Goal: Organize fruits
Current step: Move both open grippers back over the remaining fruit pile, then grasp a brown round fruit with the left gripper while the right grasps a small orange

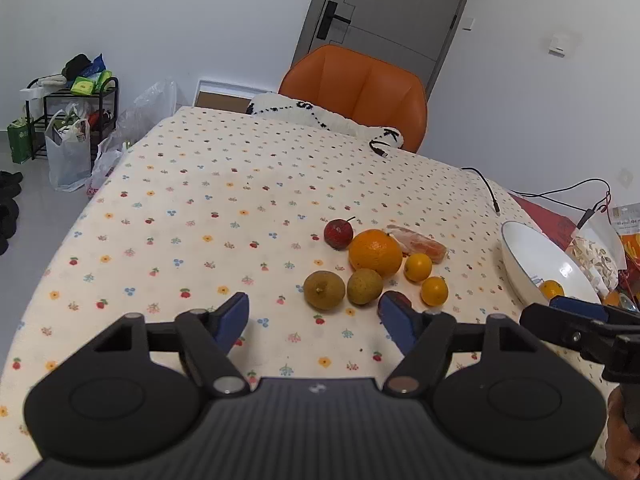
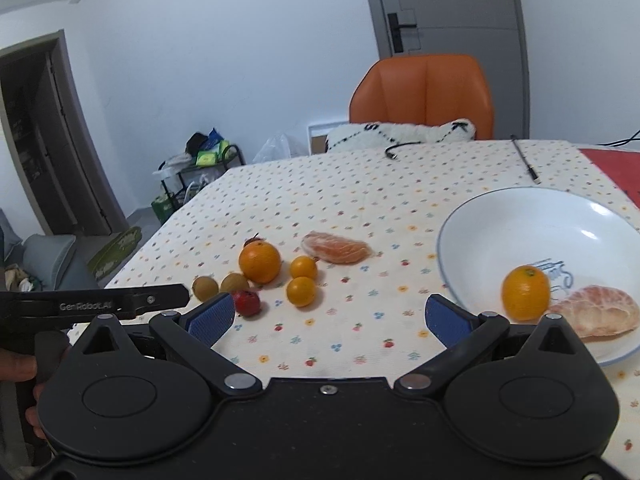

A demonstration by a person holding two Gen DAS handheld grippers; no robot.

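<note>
The desk (image 2: 360, 184) is carrying everything. A white bowl (image 2: 500, 216) is holding a small orange (image 2: 525, 293) and peeled segments (image 2: 596, 312). Both the left hand-held gripper (image 1: 314, 318) and right hand-held gripper (image 2: 330, 314) are hovering wide open, gripping nothing, near the big orange (image 1: 375, 253).

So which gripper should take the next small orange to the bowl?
Right, probably. The right gripper is open beside both the small oranges and the bowl; the left gripper faces the brown fruits.
</note>
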